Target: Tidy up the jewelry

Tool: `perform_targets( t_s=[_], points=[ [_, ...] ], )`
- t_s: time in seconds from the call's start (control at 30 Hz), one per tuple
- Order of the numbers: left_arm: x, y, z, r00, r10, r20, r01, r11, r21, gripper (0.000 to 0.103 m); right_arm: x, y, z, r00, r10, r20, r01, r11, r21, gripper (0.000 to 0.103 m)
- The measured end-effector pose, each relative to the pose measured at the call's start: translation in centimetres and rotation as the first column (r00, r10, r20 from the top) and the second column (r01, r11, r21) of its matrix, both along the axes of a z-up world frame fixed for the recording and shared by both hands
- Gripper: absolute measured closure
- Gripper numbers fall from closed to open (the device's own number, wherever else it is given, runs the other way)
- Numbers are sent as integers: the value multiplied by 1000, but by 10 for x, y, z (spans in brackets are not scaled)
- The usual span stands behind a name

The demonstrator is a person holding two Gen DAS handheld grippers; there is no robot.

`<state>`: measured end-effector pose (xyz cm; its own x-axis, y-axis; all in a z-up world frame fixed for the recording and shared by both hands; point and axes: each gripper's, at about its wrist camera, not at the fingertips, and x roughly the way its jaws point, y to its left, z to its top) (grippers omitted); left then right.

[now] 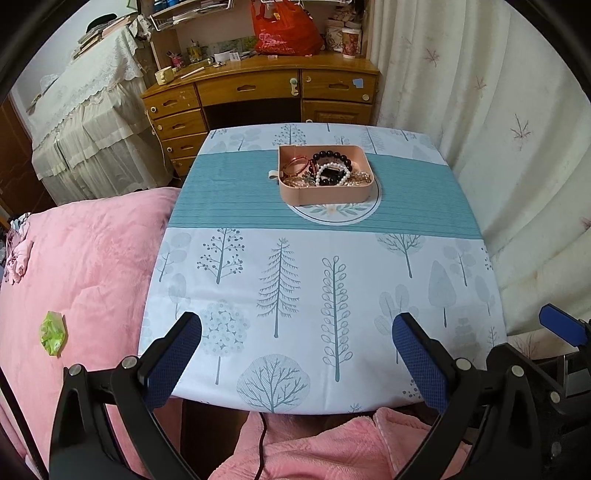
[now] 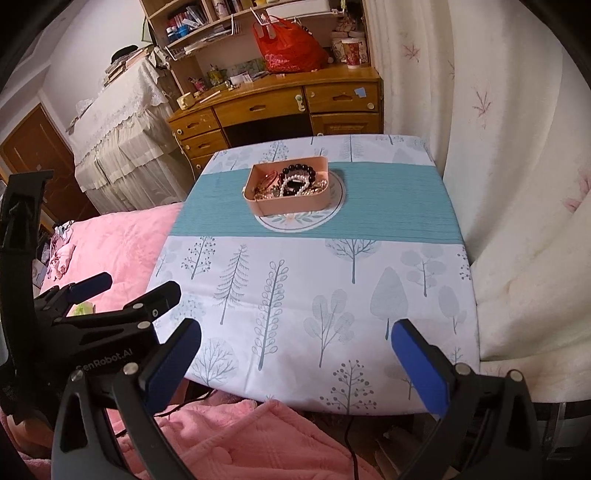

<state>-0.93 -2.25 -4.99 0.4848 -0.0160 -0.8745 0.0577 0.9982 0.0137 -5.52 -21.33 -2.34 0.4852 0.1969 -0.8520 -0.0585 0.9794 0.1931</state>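
Observation:
A pink tray (image 1: 325,195) stands on the teal band of the tree-print tablecloth (image 1: 280,288), far from both grippers. It holds a pile of jewelry: a white pearl bracelet (image 1: 332,173), a dark bead bracelet (image 1: 334,155), a rose-gold bangle (image 1: 293,166) and chains. The tray also shows in the right wrist view (image 2: 291,205). My left gripper (image 1: 297,350) is open and empty above the table's near edge. My right gripper (image 2: 295,354) is open and empty, also at the near edge. The left gripper also shows in the right wrist view (image 2: 122,291), at the left.
A pink blanket (image 1: 81,266) covers the bed left of the table, with a green wrapper (image 1: 53,334) on it. A wooden desk (image 1: 258,88) with a red bag (image 1: 284,31) stands behind. A cream curtain (image 1: 517,147) hangs on the right.

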Motion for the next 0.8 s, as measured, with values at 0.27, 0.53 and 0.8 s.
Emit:
perform_targets(
  t_s=[0.27, 0.53, 0.8],
  points=[
    [0, -8, -1, 1000, -8, 10, 8, 1000, 8, 1, -1, -8, -2, 1000, -26, -3, 26, 1000, 1, 0],
    [2, -11, 3, 1000, -10, 23, 10, 1000, 26, 1, 2, -8, -3, 1000, -26, -6, 26, 1000, 7, 0],
    [4, -13, 5, 1000, -15, 28, 14, 1000, 25, 1, 5, -6, -3, 1000, -17, -11, 17, 1000, 1, 0]
  ],
)
